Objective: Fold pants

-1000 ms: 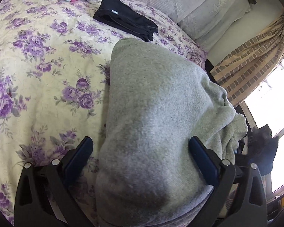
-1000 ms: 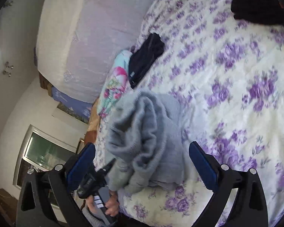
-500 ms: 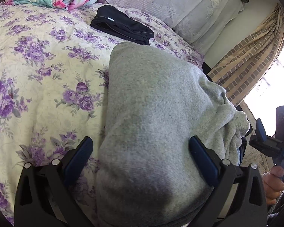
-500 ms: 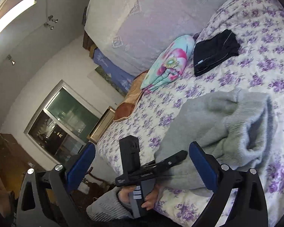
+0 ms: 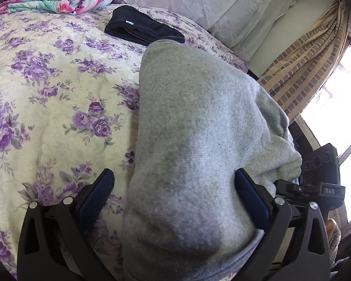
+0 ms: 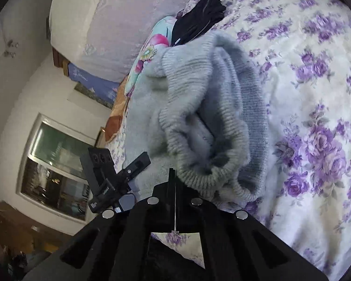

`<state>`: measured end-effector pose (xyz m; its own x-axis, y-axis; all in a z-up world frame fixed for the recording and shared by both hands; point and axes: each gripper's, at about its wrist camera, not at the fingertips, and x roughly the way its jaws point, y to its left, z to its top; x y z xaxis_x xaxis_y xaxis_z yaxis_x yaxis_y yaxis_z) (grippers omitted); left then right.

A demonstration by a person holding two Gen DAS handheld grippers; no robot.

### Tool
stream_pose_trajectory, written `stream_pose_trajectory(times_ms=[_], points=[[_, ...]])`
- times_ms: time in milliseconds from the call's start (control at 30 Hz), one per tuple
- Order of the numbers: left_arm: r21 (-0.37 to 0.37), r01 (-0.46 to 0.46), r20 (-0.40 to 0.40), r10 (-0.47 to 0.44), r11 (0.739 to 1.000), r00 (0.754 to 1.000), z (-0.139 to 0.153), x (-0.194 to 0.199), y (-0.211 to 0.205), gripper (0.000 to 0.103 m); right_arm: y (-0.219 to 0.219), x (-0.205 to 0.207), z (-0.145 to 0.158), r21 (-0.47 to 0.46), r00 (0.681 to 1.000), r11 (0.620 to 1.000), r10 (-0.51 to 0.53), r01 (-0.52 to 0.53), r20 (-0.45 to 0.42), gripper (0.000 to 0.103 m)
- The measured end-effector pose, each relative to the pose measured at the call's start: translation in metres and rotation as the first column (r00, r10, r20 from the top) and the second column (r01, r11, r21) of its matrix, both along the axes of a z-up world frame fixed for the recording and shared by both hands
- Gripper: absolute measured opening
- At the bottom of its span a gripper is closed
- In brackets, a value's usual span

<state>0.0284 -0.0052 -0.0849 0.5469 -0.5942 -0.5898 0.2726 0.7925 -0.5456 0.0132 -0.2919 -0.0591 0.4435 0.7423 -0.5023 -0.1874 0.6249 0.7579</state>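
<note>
Grey pants lying folded on the bed, with both tongs at the near end.

The grey pants (image 5: 199,140) are seen on the floral bed (image 5: 46,107), their long axis running from 6 toward 12 o'clock ahead of the left tongs (image 5: 173,187), which are spread wide around the near bulge. The right tongs (image 6: 173,175) are shut at the ribbed waistband (image 6: 199,98); whether cloth is pinched cannot be told. Open bed is left at 9 o'clock; folded black pants (image 5: 142,29) lie at 12, the bed edge at 3.
</note>
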Motion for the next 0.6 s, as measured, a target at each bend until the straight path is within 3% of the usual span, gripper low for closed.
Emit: stream_pose_trajectory(times_ms=[33,100,133,200,267,333,400,433,500,567,600], points=[[-0.002,-0.002,-0.001,0.002,1.0,1.0,0.0,0.0,0.001,0.099,0.005,-0.003,0.015,-0.051,1.0,0.999,0.02,-0.019,0.017,0.008],[-0.011,-0.012,-0.003,0.012,1.0,1.0,-0.002,0.0,0.003,0.099,0.01,-0.008,0.053,-0.119,0.993,0.992,0.053,-0.041,0.107,0.048],[-0.011,-0.014,-0.002,0.014,1.0,1.0,-0.002,0.0,0.003,0.099,0.014,-0.009,0.076,-0.143,0.982,0.989,0.07,-0.045,0.176,0.076],[-0.007,-0.015,0.004,0.015,1.0,1.0,-0.002,-0.001,0.002,0.099,0.027,0.0,0.111,-0.168,0.957,0.984,0.103,-0.058,0.27,0.078],[-0.008,-0.015,0.004,0.015,1.0,1.0,-0.002,-0.001,0.003,0.099,0.04,0.02,0.124,-0.145,0.953,0.987,0.11,-0.071,0.281,0.078],[-0.007,-0.015,0.006,0.015,1.0,1.0,-0.002,-0.001,0.003,0.099,0.06,0.045,0.118,-0.142,0.961,0.984,0.14,-0.109,0.237,0.078],[-0.006,-0.014,0.009,0.014,1.0,1.0,-0.002,-0.002,0.003,0.099,0.076,0.071,0.096,-0.151,0.979,0.98,0.154,-0.133,0.137,0.078],[-0.007,-0.013,0.01,0.013,1.0,1.0,-0.002,-0.002,0.003,0.099,0.079,0.085,0.081,-0.147,0.985,0.979,0.154,-0.142,0.078,0.075],[0.0,-0.009,0.014,0.009,1.0,1.0,-0.002,-0.003,0.002,0.099,0.071,0.109,0.055,-0.191,0.995,0.977,0.097,-0.091,0.022,0.058],[0.003,-0.013,0.016,0.013,1.0,1.0,-0.002,-0.003,0.001,0.099,0.056,0.126,0.035,-0.181,0.999,0.983,0.033,-0.039,-0.039,0.007],[0.002,-0.012,0.016,0.012,1.0,1.0,-0.002,-0.003,0.002,0.099,0.047,0.129,0.03,-0.155,0.997,0.988,0.012,-0.024,-0.075,0.0]])
